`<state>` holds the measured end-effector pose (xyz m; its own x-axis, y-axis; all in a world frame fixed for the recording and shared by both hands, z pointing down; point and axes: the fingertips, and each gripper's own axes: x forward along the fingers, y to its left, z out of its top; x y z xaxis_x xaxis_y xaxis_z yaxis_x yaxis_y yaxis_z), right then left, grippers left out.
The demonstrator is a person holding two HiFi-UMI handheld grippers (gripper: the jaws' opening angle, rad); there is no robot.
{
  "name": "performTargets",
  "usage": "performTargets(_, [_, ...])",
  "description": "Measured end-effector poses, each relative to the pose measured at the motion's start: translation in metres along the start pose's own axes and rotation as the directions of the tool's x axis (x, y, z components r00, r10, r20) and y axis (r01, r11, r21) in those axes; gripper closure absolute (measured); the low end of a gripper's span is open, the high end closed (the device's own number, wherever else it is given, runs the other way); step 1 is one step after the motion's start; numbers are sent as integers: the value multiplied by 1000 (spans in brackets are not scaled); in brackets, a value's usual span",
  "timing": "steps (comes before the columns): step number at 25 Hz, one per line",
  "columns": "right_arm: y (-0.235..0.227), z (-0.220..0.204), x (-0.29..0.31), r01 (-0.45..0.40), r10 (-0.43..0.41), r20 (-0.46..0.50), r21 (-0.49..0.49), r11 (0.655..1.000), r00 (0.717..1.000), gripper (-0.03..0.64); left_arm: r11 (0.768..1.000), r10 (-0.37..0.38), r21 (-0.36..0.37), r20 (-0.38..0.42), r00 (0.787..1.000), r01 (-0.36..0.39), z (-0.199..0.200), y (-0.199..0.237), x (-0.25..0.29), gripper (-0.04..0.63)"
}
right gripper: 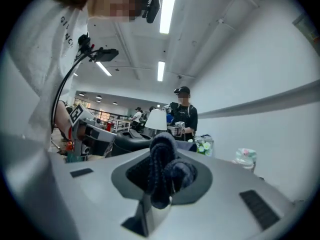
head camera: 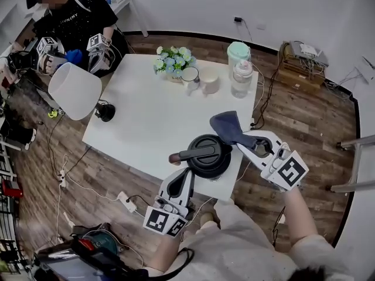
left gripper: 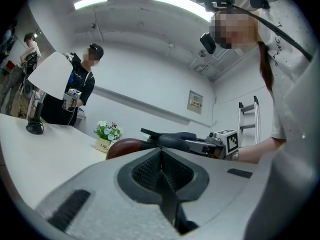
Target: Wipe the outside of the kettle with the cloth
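Note:
A black kettle (head camera: 208, 155) stands at the near edge of the white table (head camera: 146, 116), its handle with a brown wooden tip (head camera: 174, 157) pointing left. My left gripper (head camera: 185, 174) is just below that handle, shut with nothing between its jaws. In the left gripper view the left gripper (left gripper: 161, 153) has the kettle (left gripper: 172, 140) close ahead of it. My right gripper (head camera: 253, 140) is to the kettle's right, shut on a dark blue cloth (head camera: 228, 127) that drapes over the kettle's far right side. In the right gripper view the cloth (right gripper: 162, 171) is bunched in the right gripper (right gripper: 161, 156).
At the table's far side stand a flower pot (head camera: 173, 60), a mug (head camera: 190, 78), a cup (head camera: 210, 81) and two bottles (head camera: 238, 54). A white lamp (head camera: 75, 91) is at the left edge. Another person (head camera: 76, 16) holds grippers beyond it. A power strip (head camera: 126, 202) lies on the floor.

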<state>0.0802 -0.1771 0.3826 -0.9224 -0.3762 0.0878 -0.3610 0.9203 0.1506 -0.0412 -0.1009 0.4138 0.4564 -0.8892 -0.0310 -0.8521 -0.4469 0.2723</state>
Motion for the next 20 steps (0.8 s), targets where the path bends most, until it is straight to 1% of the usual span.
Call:
performTargets(2, [4, -2, 10, -75, 73, -33, -46, 996, 997, 555, 1000, 12, -1, 6, 1000, -12, 1, 2, -1, 588])
performTargets(3, [5, -6, 13, -99, 96, -54, -60, 993, 994, 555, 1000, 19, -1, 9, 1000, -19, 2, 3, -2, 588])
performTargets(5, [5, -15, 19, -119, 114, -77, -62, 991, 990, 555, 999, 36, -4, 13, 999, -36, 1, 7, -2, 588])
performTargets(8, [5, -33, 25, -133, 130, -93, -35, 990, 987, 555, 998, 59, -14, 8, 998, -59, -4, 12, -5, 588])
performTargets(11, [2, -51, 28, -130, 132, -95, 34, 991, 987, 555, 997, 75, -16, 5, 997, -75, -8, 16, -5, 588])
performTargets(13, [-1, -65, 28, -135, 141, -115, 57, 989, 983, 555, 996, 85, -14, 7, 996, -85, -9, 18, -5, 588])
performTargets(17, [-1, -97, 31, -179, 191, -186, 83, 980, 964, 555, 994, 107, -20, 12, 994, -107, -13, 24, -7, 588])
performTargets(20, [2, -120, 31, -230, 251, -231, 113, 967, 940, 555, 993, 114, -27, 6, 993, -114, -17, 26, -5, 588])
